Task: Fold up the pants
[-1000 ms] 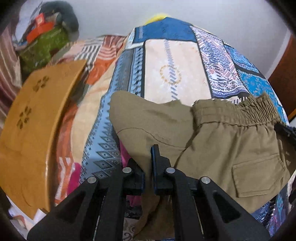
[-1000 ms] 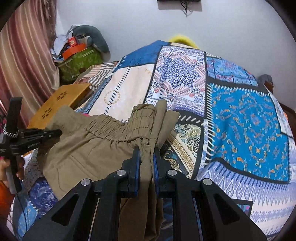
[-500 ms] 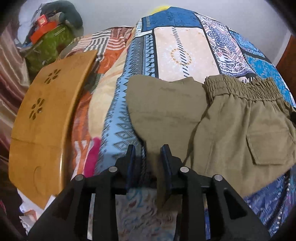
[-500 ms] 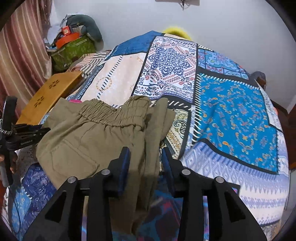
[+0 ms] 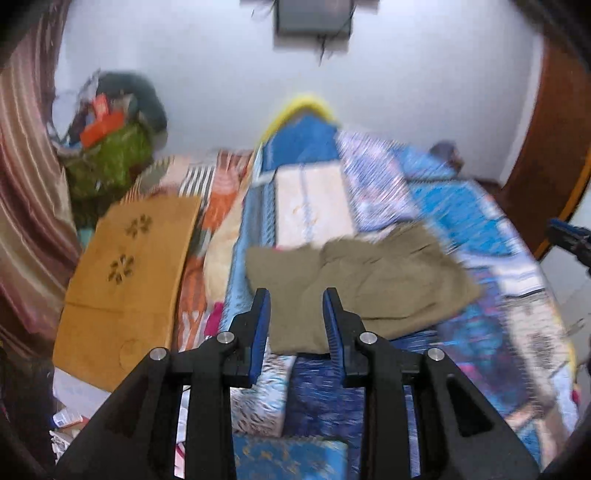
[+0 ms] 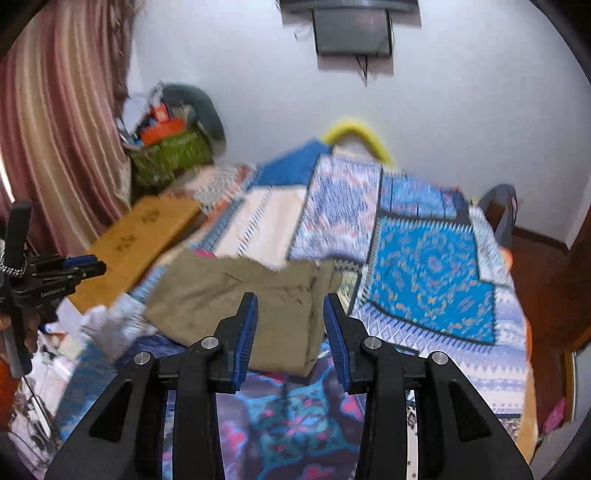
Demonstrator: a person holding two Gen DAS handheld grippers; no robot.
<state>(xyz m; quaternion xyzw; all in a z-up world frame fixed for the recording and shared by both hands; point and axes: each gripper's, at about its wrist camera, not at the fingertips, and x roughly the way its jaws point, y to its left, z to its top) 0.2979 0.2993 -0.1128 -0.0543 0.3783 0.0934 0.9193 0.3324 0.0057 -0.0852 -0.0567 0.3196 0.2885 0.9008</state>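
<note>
The khaki pants (image 5: pixel 362 284) lie folded in a flat pile on the patterned bed cover (image 5: pixel 314 206), near its front edge. They also show in the right wrist view (image 6: pixel 243 299). My left gripper (image 5: pixel 297 310) is open and empty, pulled back above the near edge of the pants. My right gripper (image 6: pixel 290 314) is open and empty, also pulled back from the pants. The left gripper shows at the left edge of the right wrist view (image 6: pixel 74 269). Both views are blurred by motion.
A wooden lap table (image 5: pixel 125 273) lies left of the bed. A green bag with clutter (image 5: pixel 110 147) stands in the back left corner by a striped curtain (image 6: pixel 55 129). A wooden door (image 5: pixel 554 166) is at the right. A wall box (image 6: pixel 351 33) hangs above.
Both grippers let go of the pants, opened wide and drew back and up from the bed. The pants now lie free on the cover.
</note>
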